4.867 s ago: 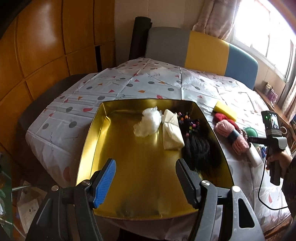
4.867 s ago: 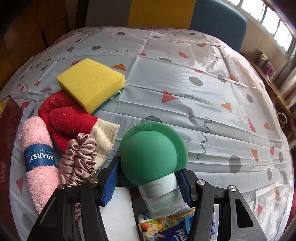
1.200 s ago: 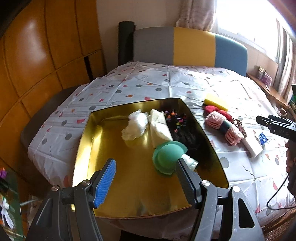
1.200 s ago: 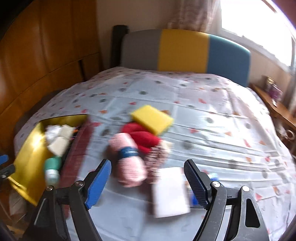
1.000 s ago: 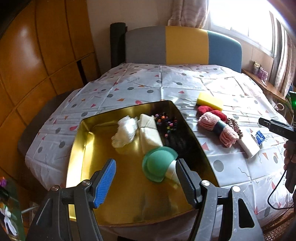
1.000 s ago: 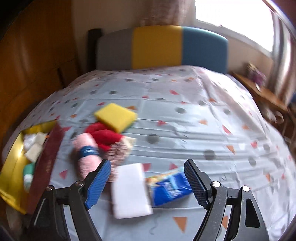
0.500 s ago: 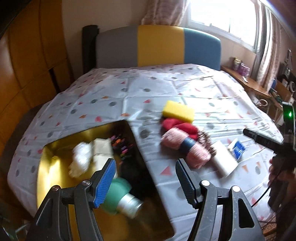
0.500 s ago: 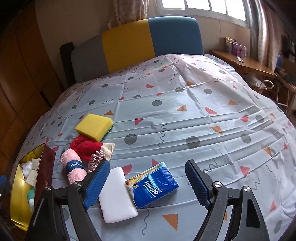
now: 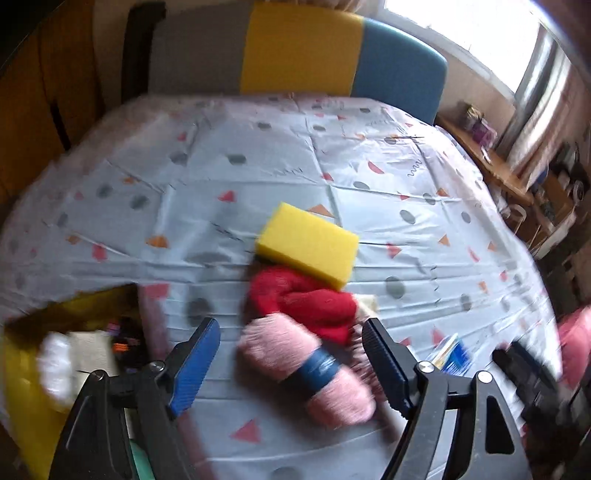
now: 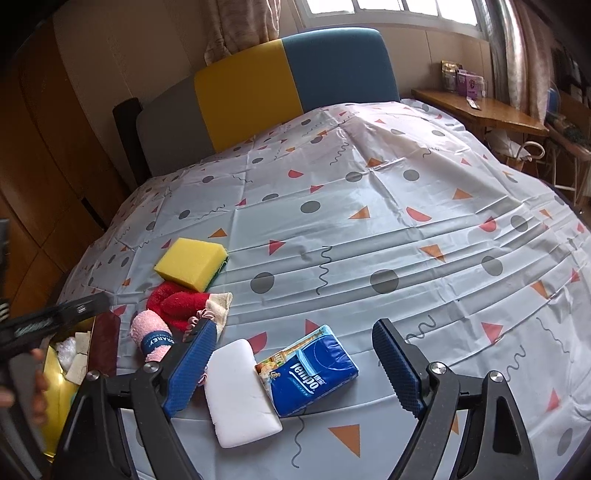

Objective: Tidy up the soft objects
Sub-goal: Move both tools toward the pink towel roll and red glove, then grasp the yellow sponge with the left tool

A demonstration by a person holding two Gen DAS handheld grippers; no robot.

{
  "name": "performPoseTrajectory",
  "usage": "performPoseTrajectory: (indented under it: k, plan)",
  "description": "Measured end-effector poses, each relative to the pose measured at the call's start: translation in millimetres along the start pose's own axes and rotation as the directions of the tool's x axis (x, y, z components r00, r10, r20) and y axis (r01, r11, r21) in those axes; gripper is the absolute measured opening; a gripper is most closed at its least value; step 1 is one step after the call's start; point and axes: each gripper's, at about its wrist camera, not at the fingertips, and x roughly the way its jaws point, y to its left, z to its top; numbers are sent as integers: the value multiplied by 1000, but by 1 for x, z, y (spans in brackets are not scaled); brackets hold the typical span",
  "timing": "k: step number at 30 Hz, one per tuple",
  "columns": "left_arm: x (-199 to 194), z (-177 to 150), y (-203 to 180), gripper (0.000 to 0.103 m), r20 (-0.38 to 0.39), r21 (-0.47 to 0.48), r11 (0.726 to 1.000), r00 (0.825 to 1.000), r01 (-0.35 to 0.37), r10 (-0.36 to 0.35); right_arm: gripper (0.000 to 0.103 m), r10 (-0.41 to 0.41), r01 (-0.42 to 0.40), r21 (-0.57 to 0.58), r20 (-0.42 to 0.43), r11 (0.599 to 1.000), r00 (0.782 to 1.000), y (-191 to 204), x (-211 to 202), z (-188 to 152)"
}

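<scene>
Patterned tablecloth (image 10: 369, 229), tricolour headboard (image 10: 258, 92), wooden side table (image 10: 491, 110), curtains (image 10: 247, 22)

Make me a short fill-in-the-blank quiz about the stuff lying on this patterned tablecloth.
The sponge resting against the red sock is coloured ____.
The band around the rolled pink cloth is coloured ____.
The white block lies directly beside a blue pack of ____.

Missing words: yellow; blue; tissues

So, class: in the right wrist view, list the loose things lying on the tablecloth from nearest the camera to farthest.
White sponge block → blue tissue pack → pink rolled towel → red sock → yellow sponge.
</scene>
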Motion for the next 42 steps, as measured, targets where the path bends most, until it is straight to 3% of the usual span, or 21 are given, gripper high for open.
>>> performPoseTrajectory:
  k: [5, 12, 23, 33, 34, 35, 39, 42]
  plan:
    - [34, 20, -3, 80, -53, -105, 992, 996, 70, -76, 87, 25, -24, 38, -42, 999, 999, -4, 5, 0]
    - [84, 46, -4, 80, -127, -143, 989, 990, 44, -62, 89, 63, -59, 70, -46, 996, 997, -8, 2, 1]
    - [128, 87, -22, 80, -130, -88, 995, 989, 56, -67, 91, 111, -103, 154, -47, 983, 993, -20, -1, 4]
    - [152, 101, -69, 86, -177, 56, 998, 984, -18, 28, 93, 138, -127, 169, -53, 977, 989, -22, 0, 5]
    - [153, 99, -74, 84, -167, 87, 995, 984, -52, 66, 93, 139, -128, 168, -53, 977, 989, -22, -1, 5]
    - [155, 97, -76, 70, -159, 95, 993, 984, -68, 83, 93, 138, -127, 167, -52, 978, 989, -22, -1, 5]
    - [146, 88, -69, 64, -139, 98, 993, 987, -69, 82, 93, 128, -118, 187, -41, 975, 991, -27, -1, 6]
    - [121, 82, -59, 63, -90, 60, 998, 995, -28, 33, 93, 110, -102, 228, -22, 968, 994, -37, -3, 7]
